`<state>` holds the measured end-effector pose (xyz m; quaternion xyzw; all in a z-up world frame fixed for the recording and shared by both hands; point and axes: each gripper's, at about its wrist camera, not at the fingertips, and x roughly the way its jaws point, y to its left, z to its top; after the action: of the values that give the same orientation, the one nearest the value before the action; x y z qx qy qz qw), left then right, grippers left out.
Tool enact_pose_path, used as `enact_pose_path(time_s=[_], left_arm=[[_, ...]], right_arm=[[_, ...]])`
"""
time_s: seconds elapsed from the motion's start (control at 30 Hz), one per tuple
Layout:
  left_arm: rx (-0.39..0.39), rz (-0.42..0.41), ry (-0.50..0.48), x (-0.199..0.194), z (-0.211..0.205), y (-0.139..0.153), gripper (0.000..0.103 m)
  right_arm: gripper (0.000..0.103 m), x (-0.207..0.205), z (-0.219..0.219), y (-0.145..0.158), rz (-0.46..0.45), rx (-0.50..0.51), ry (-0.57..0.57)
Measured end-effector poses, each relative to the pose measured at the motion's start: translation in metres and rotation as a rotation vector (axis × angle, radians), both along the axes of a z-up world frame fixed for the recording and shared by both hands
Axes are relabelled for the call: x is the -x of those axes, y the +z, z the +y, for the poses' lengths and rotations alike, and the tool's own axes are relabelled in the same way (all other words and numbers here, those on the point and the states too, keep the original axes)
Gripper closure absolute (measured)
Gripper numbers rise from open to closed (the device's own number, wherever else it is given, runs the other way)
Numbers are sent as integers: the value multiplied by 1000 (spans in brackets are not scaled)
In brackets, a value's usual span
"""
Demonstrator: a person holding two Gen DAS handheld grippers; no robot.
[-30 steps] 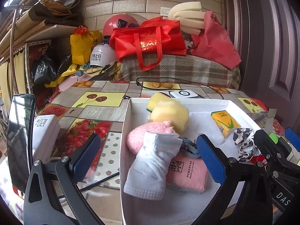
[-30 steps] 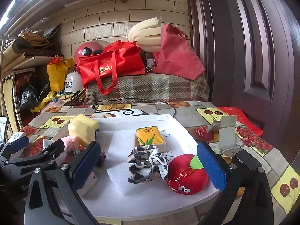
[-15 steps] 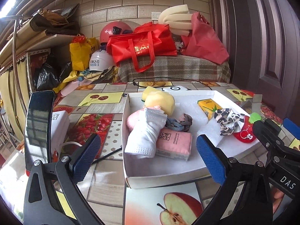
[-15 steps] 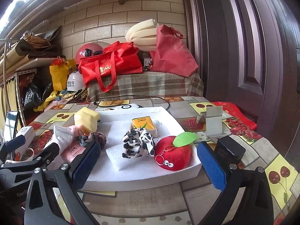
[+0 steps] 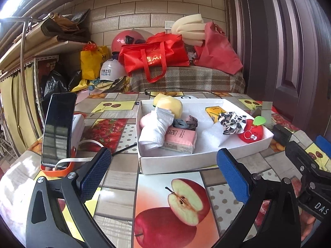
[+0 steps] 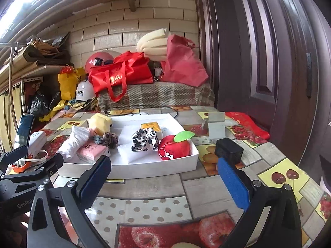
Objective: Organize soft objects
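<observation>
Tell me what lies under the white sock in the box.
The white sock lies over a pink fluffy item and overlaps the edge of the pink tissue pack. A yellow sponge sits behind it. Whatever else it covers is hidden.

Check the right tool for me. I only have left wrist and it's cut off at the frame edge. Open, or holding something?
Observer: The right tool is open with nothing between its pads, hovering over the tablecloth short of the white tray.
Operator: What's the grey thing behind the leaf of the apple plush? It's mostly hidden for me.
Observer: A grey metal bracket, standing on the tablecloth to the right of the tray and apart from it.
Operator: Anything beyond it?
Observer: A flat red packet, lying by the door.
</observation>
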<state>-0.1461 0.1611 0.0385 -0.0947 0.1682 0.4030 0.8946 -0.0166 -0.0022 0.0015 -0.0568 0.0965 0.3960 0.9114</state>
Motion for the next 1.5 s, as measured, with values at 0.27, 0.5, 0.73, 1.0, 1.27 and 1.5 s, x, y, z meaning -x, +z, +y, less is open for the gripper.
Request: enact_pose_path(time_s=[0.27,0.5,0.73,1.0,1.27,1.5], left_arm=[[-3,105,-3,0,-28,-5,0],[-102,119,30,4,-53,1,0],[-64,119,-6,3,-50,1,0],[-38,87,-8,8,-46,5,0],[-36,73,-7,11,-45,8,0],[-17,73,-15,10,-42,6,0]], right_arm=[[0,15,-62,8,4,-187,-50],[0,6,-85,-1,213,-229,-87],[0,25,-87,1,123,-228,-168],[0,42,-76,3,21,-162,-176],[0,28,-83,1,109,-203,-136],[0,32,-81,2,94,-192,-130]])
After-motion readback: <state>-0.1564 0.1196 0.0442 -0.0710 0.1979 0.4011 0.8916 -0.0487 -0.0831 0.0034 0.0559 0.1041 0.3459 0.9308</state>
